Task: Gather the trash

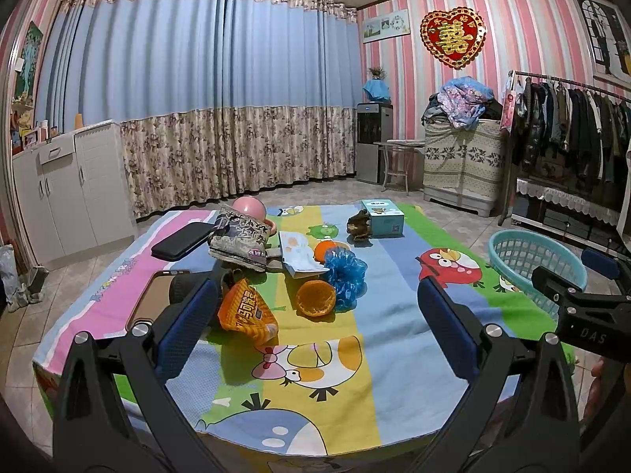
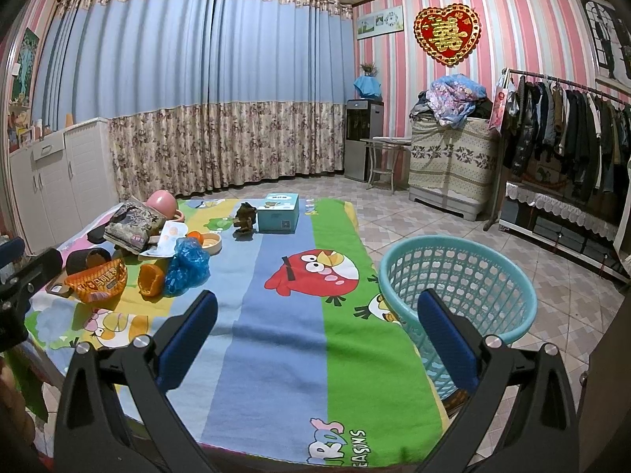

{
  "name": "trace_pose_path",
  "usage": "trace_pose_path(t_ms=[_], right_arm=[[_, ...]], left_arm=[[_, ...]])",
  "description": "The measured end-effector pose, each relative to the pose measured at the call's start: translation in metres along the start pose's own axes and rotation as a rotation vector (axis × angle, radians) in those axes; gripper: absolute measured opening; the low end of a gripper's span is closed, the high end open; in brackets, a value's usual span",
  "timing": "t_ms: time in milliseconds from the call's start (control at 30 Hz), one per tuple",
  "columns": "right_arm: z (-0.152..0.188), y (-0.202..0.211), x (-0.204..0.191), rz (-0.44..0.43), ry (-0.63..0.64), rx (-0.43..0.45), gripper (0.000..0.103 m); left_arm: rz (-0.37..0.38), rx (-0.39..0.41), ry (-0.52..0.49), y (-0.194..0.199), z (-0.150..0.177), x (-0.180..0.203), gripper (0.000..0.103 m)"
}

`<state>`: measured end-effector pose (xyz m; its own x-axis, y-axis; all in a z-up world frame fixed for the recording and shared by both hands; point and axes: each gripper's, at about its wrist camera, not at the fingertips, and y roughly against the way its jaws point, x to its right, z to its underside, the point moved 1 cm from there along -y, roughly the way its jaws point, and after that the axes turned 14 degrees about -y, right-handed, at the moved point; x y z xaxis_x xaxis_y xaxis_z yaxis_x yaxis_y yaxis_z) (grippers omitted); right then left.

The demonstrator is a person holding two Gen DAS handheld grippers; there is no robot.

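Both tools gape empty above the table [image 2: 276, 335]: left tool [image 1: 315, 323] near the orange wrapper [image 1: 246, 311], right tool [image 2: 315, 327] beside the teal basket [image 2: 457, 276].

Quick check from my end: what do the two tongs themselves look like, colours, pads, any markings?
Both match. The left tongs and right tongs have matte black angular frames with silver round fasteners at the joints and two flat fingers faced with blue textured pads. White "DAS" lettering marks the right tongs' body. No cables or sleeves show.
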<state>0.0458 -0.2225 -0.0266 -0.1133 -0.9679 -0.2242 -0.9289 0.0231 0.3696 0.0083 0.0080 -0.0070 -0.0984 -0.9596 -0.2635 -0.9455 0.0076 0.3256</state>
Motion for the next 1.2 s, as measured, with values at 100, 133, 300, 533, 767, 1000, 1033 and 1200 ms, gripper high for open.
trace_pose_path(t_ms=[100, 133, 300, 533, 767, 1000, 1033, 1200], right_arm=[[0.000, 0.000, 0.000, -0.002, -0.002, 0.000, 0.099], [0.000, 0.000, 0.000, -0.002, -0.001, 0.000, 0.099], [-0.001, 0.000, 0.000, -0.001, 0.000, -0.001, 0.099], [0.000, 0.000, 0.000, -0.001, 0.000, -0.002, 0.099], [0.000, 0.000, 0.000, -0.001, 0.000, -0.001, 0.099], [0.003, -0.001, 0.001, -0.002, 0.004, -0.012, 0.099], [0.004, -0.001, 0.001, -0.003, 0.005, -0.013, 0.099], [0.008, -0.003, -0.001, 0.001, 0.013, -0.013, 0.099]], left_arm=[[-0.001, 0.000, 0.000, 0.000, 0.001, 0.000, 0.099], [0.000, 0.000, 0.000, 0.000, 0.001, 0.000, 0.099], [0.002, 0.002, 0.004, -0.001, 0.004, -0.001, 0.099], [0.006, -0.003, 0.008, -0.001, 0.005, -0.002, 0.099], [0.007, -0.007, 0.013, -0.002, 0.005, -0.003, 0.099], [0.015, -0.014, 0.024, -0.004, 0.006, -0.009, 0.099], [0.017, -0.016, 0.027, -0.004, 0.006, -0.010, 0.099], [0.021, -0.034, 0.026, -0.010, 0.007, -0.017, 0.099]])
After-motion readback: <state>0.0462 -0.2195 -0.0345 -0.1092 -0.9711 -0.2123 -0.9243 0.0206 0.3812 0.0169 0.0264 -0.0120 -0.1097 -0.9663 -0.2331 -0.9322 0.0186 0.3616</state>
